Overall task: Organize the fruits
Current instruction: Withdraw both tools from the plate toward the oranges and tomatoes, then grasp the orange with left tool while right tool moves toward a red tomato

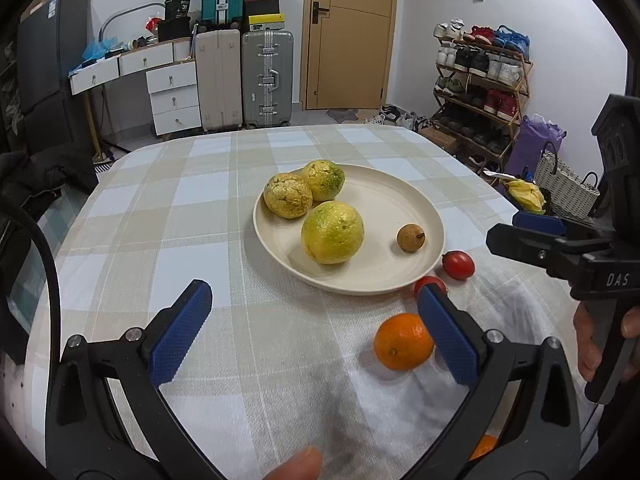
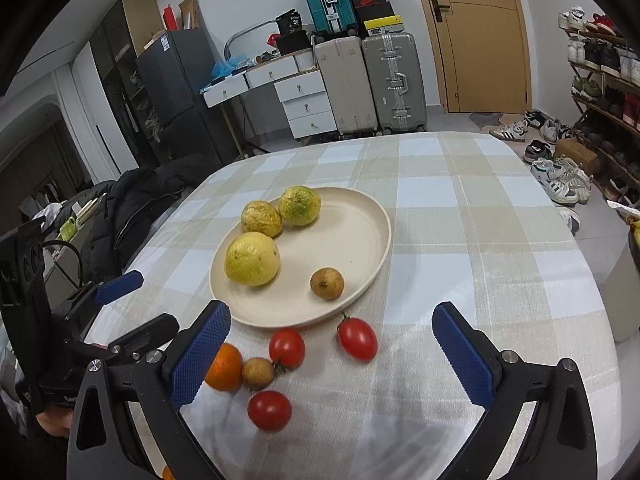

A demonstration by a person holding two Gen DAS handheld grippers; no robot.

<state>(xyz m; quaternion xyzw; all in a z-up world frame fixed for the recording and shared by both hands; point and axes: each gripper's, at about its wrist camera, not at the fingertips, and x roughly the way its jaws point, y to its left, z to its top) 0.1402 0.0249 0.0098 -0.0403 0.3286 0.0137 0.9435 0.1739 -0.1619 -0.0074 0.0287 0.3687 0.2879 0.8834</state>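
Observation:
A cream plate (image 1: pixel 400 204) (image 2: pixel 360 216) holds three yellow-green citrus fruits (image 1: pixel 332 232) (image 2: pixel 252 258) and a small brown longan (image 1: pixel 410 237) (image 2: pixel 327 283). On the cloth in front of it lie red tomatoes (image 1: pixel 458 265) (image 2: pixel 357 338), an orange (image 1: pixel 402 342) (image 2: pixel 226 368) and a second longan (image 2: pixel 258 373). My left gripper (image 1: pixel 316 328) is open and empty, above the cloth left of the orange. My right gripper (image 2: pixel 332 356) is open and empty, above the tomatoes; it also shows in the left wrist view (image 1: pixel 520 236).
The table has a beige and white checked cloth (image 1: pixel 200 208). A second orange (image 1: pixel 484 446) peeks out under my left gripper. A dark jacket (image 2: pixel 148 200) lies at the table's left. Suitcases, drawers and a shoe rack (image 1: pixel 480 80) stand beyond.

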